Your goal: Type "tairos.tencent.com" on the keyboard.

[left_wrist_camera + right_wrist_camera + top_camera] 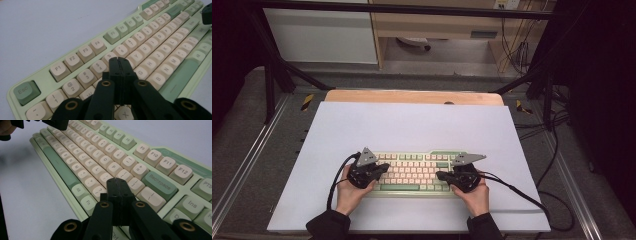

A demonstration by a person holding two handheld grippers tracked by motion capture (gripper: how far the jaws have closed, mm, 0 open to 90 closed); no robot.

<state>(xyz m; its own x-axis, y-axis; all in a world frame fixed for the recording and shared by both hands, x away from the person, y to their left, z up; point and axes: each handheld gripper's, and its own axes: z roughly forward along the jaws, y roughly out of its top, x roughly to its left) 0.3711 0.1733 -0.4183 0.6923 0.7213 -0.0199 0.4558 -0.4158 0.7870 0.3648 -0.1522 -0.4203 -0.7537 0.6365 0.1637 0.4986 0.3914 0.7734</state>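
Inspection of the work area. The keyboard, pale green with cream keys, lies on the white sheet that covers the surface, toward my near edge and roughly centred. Its long axis runs left to right across my field in the high view, with the green space bar on the row nearest me.

Left tool: jaws pressed together, nothing between them. It sits over the left end of the keyboard. In the left gripper view the closed tip hangs above the upper letter rows, near the 5 and 6 keys; whether it touches a keycap I cannot tell.

Right tool: jaws likewise together and empty. It sits over the right end. In the right gripper view the closed tip stands among the punctuation keys, with the green Backspace key just beside it to the right.

Deciding relation: each tool points inward along the keyboard's long axis, tips facing one another, with the middle keys between them. I judge that keys on the left half fall to the left tool and keys on the right half to the right tool. A closed tip serves as a single pressing point; the risk is catching two neighbouring caps at once.
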